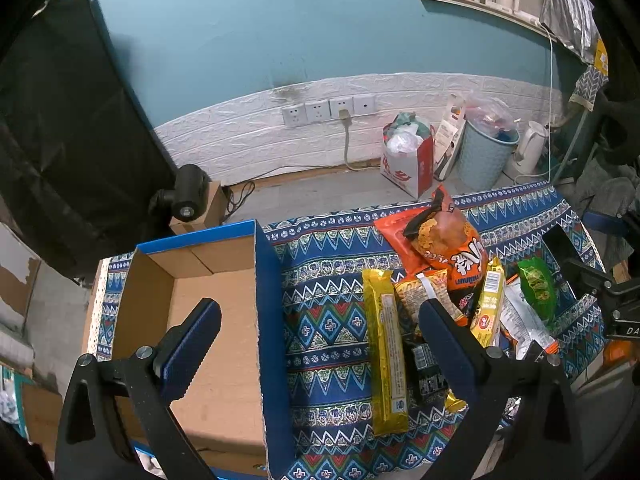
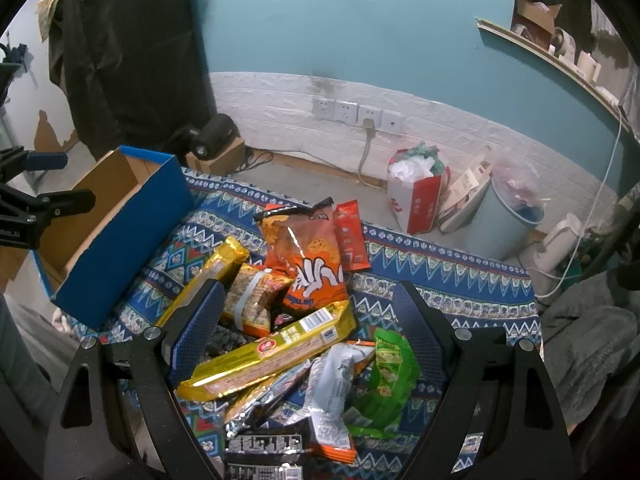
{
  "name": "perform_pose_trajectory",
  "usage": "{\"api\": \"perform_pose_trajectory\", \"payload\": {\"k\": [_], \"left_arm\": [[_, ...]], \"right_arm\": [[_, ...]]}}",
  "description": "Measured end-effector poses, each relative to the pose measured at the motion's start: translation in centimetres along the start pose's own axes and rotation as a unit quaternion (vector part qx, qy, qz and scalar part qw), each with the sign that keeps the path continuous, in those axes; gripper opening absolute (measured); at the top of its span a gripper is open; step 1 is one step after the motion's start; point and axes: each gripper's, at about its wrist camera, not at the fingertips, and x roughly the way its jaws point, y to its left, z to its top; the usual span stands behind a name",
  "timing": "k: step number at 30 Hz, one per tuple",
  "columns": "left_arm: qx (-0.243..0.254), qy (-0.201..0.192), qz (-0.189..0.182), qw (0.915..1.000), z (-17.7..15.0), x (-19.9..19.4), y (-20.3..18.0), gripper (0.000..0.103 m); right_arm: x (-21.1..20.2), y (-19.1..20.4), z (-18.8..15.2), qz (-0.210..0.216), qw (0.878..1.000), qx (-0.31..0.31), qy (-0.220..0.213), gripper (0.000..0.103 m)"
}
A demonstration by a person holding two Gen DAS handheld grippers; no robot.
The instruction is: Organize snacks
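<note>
Snacks (image 2: 304,320): heaped on patterned worktop (image 1: 332,320), right of blue box (image 1: 224,340). Left claw (image 1: 320,332): spread wide, holding nothing. Right claw (image 2: 308,328): spread wide above heap, holding nothing.

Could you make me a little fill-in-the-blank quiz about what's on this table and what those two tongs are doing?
1. The blue cardboard box with a brown inside holds ____ snacks so far.
2. Both the left tongs and the right tongs are ____, gripping nothing.
3. The small bag with pictures of peas is coloured ____.
4. The big orange crisp bag lies on a patterned ____.

Missing words: no; open; green; cloth
</note>
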Motion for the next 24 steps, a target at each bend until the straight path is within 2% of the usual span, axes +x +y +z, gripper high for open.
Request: {"api": "perform_pose_trajectory", "payload": {"k": [24], "left_arm": [[0.005, 0.007, -0.002, 1.0000, -0.23, 0.26, -0.47, 0.100]], "right_arm": [[0.10, -0.21, -0.10, 0.002, 1.000, 0.002, 0.008, 0.085]]}}
